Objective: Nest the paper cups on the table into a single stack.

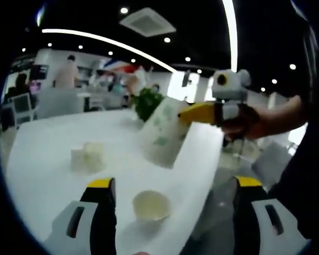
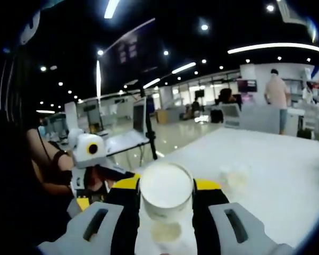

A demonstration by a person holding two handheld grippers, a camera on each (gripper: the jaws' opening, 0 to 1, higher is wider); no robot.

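Right gripper [image 2: 166,204]: jaws clenched on a paper cup [image 2: 166,197] (green-patterned, tilted in the left gripper view), held above the white worktop [image 1: 53,154]. Left gripper [image 1: 175,212]: jaws released, a second cup [image 1: 151,205] upright between them; far left, more cups [image 1: 87,156].

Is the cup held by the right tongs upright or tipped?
Tipped. In the left gripper view the held cup leans, mouth end at the right tongs; in the right gripper view its open mouth faces the camera.
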